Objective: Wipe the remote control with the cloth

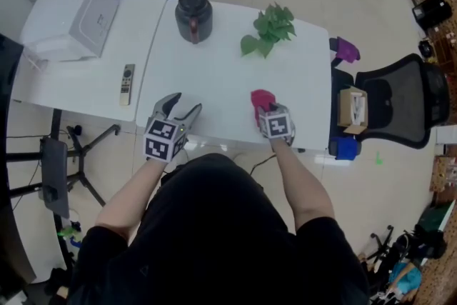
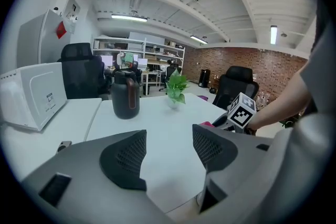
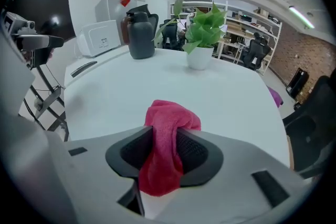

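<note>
The grey remote control [image 1: 127, 83] lies on the left white table, well to the left of both grippers; it shows as a thin dark strip [image 3: 84, 68] in the right gripper view. A pink cloth [image 1: 261, 99] sits bunched on the right table [image 1: 221, 75] near its front edge. My right gripper [image 1: 265, 111] is over it, and in the right gripper view the cloth [image 3: 170, 115] fills the gap between the pads of that gripper [image 3: 165, 134]. My left gripper [image 1: 182, 109] hovers at the front edge, jaws apart and empty [image 2: 169, 136].
A black kettle [image 1: 193, 13] and a potted plant [image 1: 270, 28] stand at the back of the right table. A white box-shaped appliance [image 1: 75, 18] sits on the left table. A black office chair [image 1: 400, 100] and a cardboard box [image 1: 353, 107] stand at the right.
</note>
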